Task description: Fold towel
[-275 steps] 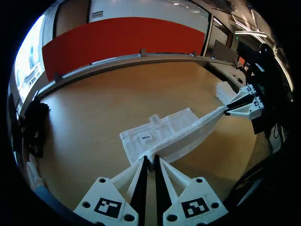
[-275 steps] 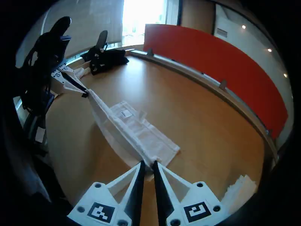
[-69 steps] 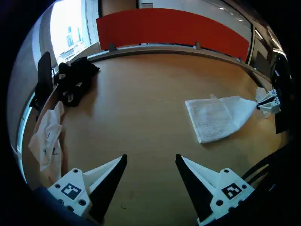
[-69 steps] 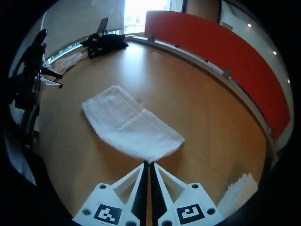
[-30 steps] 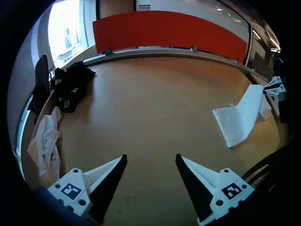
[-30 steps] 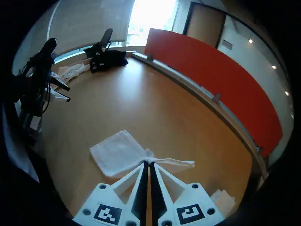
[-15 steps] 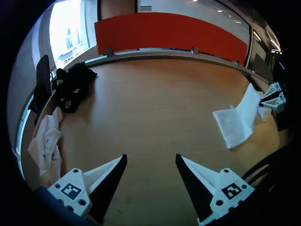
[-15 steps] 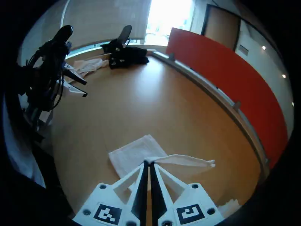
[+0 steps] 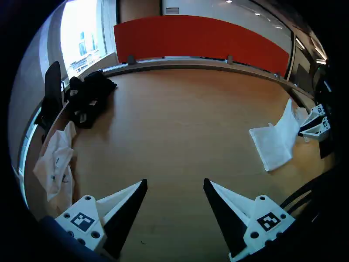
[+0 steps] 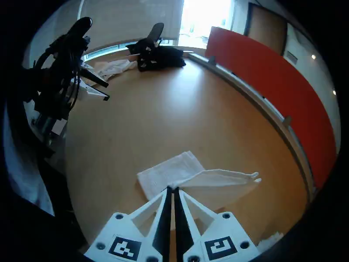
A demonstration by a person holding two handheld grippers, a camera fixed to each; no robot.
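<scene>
A white towel (image 10: 174,172) lies folded on the wooden table (image 10: 174,109), with one layer lifted off to the side. My right gripper (image 10: 173,190) is shut on the edge of that raised layer just above the table. In the left gripper view the same towel (image 9: 271,146) sits at the far right, its flap rising to the right gripper (image 9: 302,132). My left gripper (image 9: 174,181) hangs open over bare wood with nothing between its fingers. It also appears far left in the right gripper view as the left gripper (image 10: 107,92), held by a person.
A black bag (image 9: 89,98) and a heap of white cloths (image 9: 54,161) lie along the table's left edge. A red partition (image 9: 200,35) runs behind the far edge. More folded white towels (image 10: 270,241) sit near the right gripper's side of the table.
The right gripper has swung and lowered with the towel's lifted layer, so the flap now hangs lower over the folded part. The left gripper stays open and has barely moved.
</scene>
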